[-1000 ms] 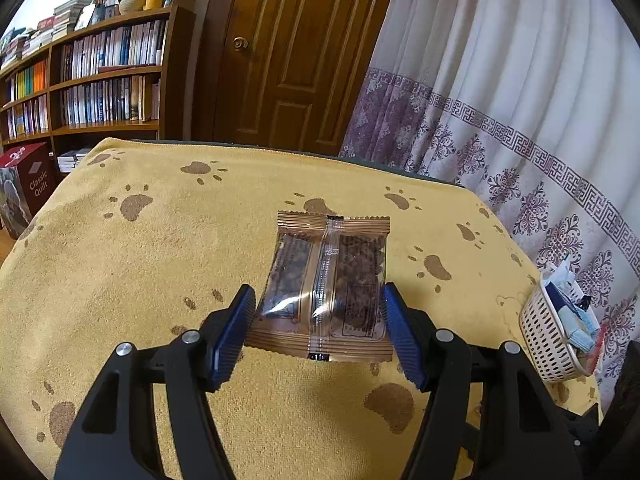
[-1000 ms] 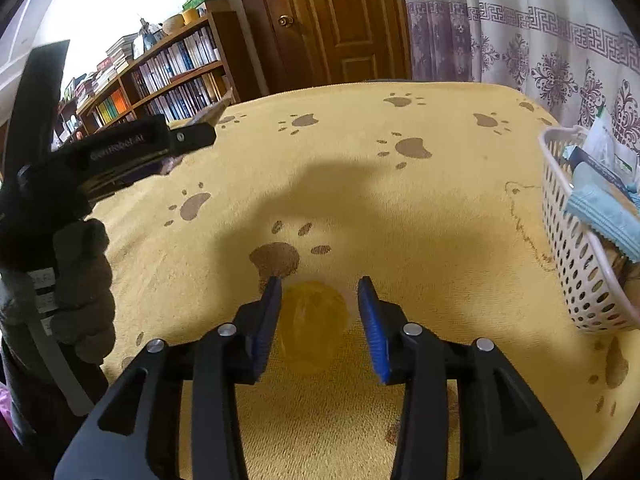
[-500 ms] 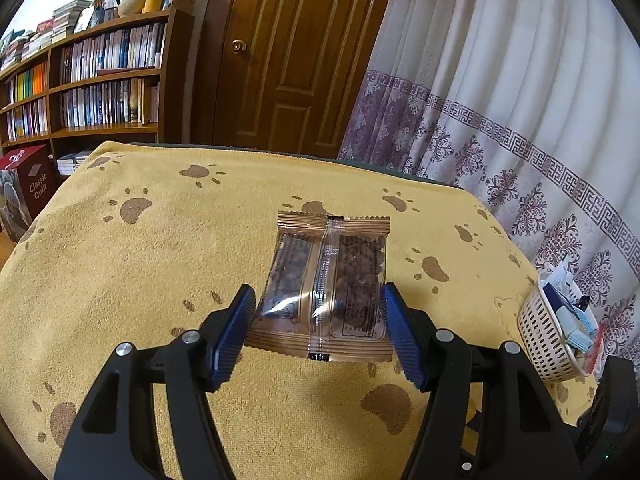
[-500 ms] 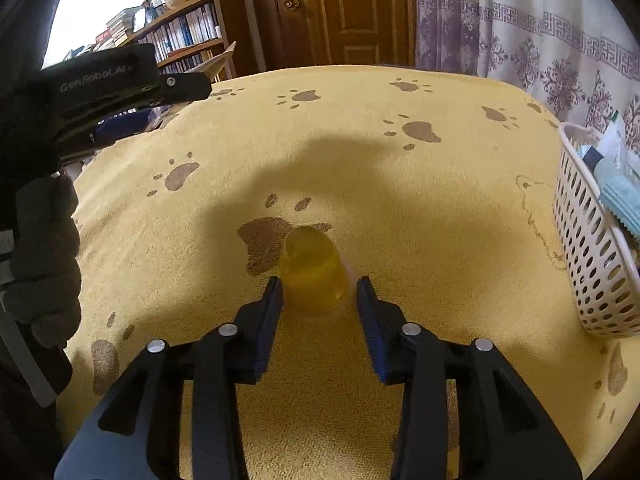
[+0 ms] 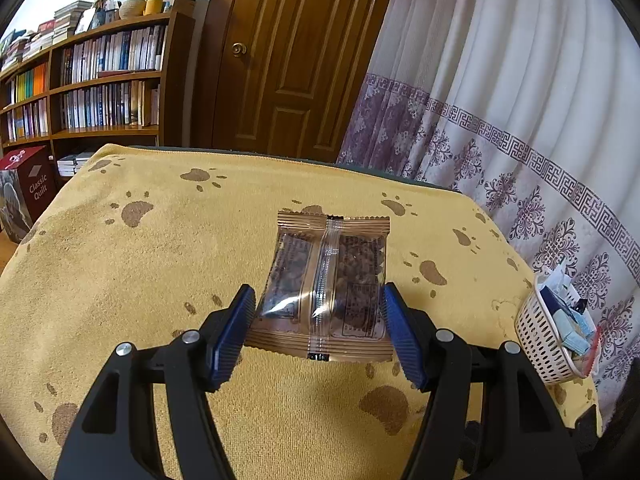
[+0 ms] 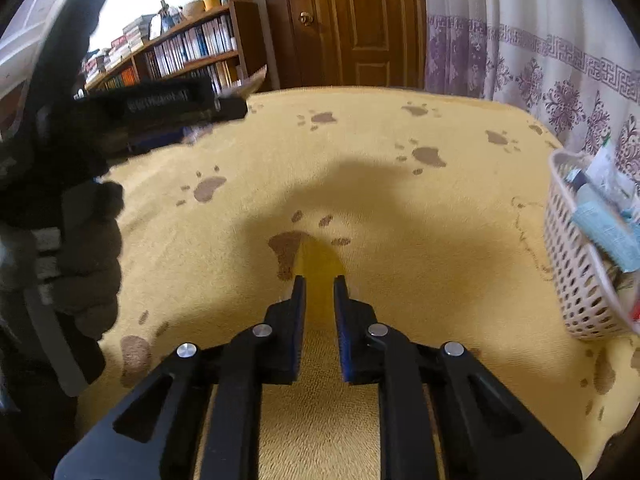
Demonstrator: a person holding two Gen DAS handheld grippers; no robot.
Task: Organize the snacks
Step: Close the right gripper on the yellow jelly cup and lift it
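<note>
My left gripper [image 5: 318, 308] is shut on a clear brown-edged snack packet [image 5: 326, 284] and holds it above the yellow paw-print blanket [image 5: 160, 260]. My right gripper [image 6: 319, 286] is shut on a small yellow jelly snack [image 6: 318, 264] low over the blanket [image 6: 420, 240]. A white perforated basket with several snack packets stands at the far right, in the left wrist view [image 5: 546, 344] and in the right wrist view [image 6: 580, 272]. The left gripper and gloved hand show at the left of the right wrist view [image 6: 160, 108].
A bookshelf [image 5: 92, 80] and a wooden door [image 5: 288, 60] stand behind the table. A patterned curtain [image 5: 520, 120] hangs on the right. A red box [image 5: 28, 188] sits at the left beyond the blanket's edge.
My right gripper has closed on the yellow jelly snack, its jaws now much narrower. The left gripper keeps hold of the packet and has barely moved.
</note>
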